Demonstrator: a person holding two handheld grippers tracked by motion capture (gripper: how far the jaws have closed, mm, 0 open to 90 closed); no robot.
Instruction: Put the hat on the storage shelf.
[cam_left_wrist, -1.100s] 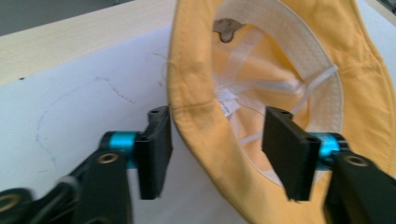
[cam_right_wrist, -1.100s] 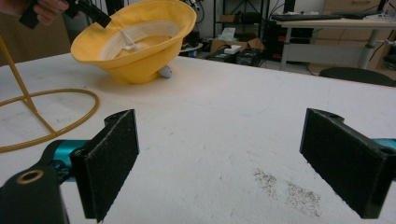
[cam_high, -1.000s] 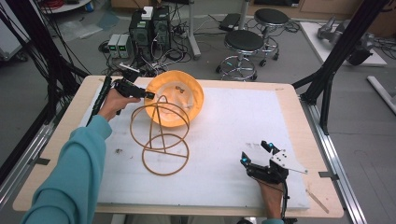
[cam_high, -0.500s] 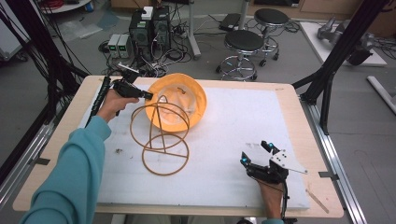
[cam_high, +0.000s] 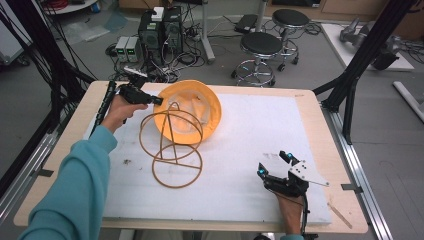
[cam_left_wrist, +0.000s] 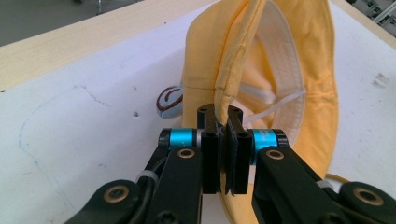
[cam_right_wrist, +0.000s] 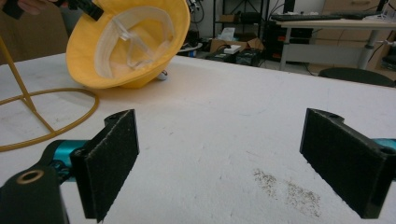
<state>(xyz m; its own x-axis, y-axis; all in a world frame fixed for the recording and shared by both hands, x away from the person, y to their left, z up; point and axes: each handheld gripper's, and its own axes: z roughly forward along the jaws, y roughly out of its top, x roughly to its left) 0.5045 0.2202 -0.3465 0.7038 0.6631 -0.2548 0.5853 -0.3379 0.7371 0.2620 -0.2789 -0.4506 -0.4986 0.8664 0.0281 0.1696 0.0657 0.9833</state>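
Teal sleeve (cam_high: 75, 190), black tongs (cam_left_wrist: 223, 154), blue-capped joints, grey plate (cam_high: 306, 173)

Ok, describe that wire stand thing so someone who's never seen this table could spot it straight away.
Start at the white foam mat covering the wooden table. On its left half, just in front of the yellow fabric bucket hat, stands a mustard-yellow wire stand. Unlike the soft hat, it is a bare frame: a flat base ring and an upright hoop.

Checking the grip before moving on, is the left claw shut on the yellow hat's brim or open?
Shut. In the left gripper view the left claw has its jaws pressed together on the yellow hat brim, fabric pinched between them.
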